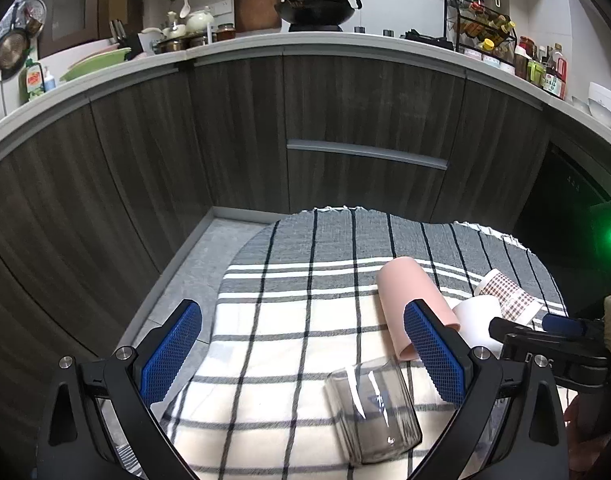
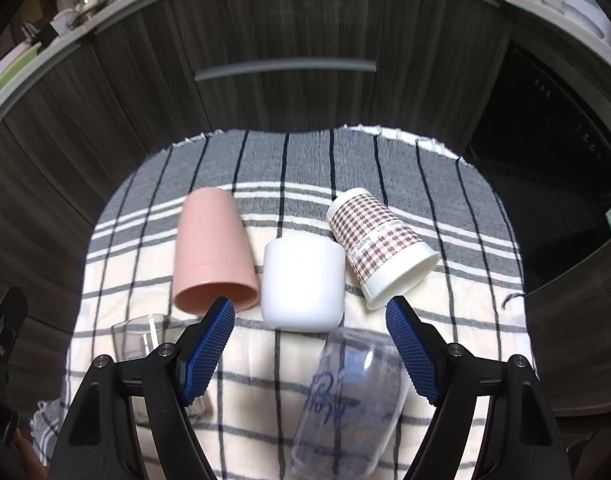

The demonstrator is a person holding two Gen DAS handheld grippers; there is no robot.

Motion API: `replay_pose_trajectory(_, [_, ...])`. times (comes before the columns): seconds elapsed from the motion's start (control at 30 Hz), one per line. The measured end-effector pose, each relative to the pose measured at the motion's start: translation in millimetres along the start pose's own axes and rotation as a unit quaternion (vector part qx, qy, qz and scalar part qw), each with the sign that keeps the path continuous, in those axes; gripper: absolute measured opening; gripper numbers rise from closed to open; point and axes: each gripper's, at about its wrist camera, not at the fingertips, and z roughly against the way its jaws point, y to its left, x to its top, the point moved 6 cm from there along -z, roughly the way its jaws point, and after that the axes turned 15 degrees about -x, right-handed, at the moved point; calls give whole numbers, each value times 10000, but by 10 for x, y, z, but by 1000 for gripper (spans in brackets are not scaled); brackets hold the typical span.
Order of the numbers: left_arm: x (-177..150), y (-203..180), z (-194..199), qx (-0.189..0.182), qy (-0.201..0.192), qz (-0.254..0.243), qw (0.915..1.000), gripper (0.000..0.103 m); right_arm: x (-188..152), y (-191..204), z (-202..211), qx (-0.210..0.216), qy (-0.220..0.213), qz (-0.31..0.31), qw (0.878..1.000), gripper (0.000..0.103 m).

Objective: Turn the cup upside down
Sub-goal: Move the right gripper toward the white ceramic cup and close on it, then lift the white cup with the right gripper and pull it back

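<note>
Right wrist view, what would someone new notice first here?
A pink cup, a white cup and a houndstooth paper cup stand mouth-down in a row on the checked cloth. Nearer, a clear glass sits between the fingers of the open right claw.

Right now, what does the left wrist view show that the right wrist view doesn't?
Left wrist only: the black wok on the counter, the wire spice rack, and the right gripper at the edge.

Right wrist only: the clear glass with blue script between its open gripper.

Both: the tall pink cup, squat white cup, checked paper cup, small clear glass and plaid cloth.
</note>
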Motion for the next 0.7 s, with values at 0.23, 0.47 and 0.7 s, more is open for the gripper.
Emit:
replay_pose_trajectory(0.23, [-8,72,-260,-34,115,101,9999,103,64,70,-324,-6,387,94,9992,79])
replay_pose_trajectory(0.47, [-22,159,-407,-17,180,203,9996,103,61,152,-573,54,747,114,9971,76])
replay_pose_trajectory(0.7, [-64,191,-465,-28,219,244,9995,103,44,255,-723,137,907,178,9956,71])
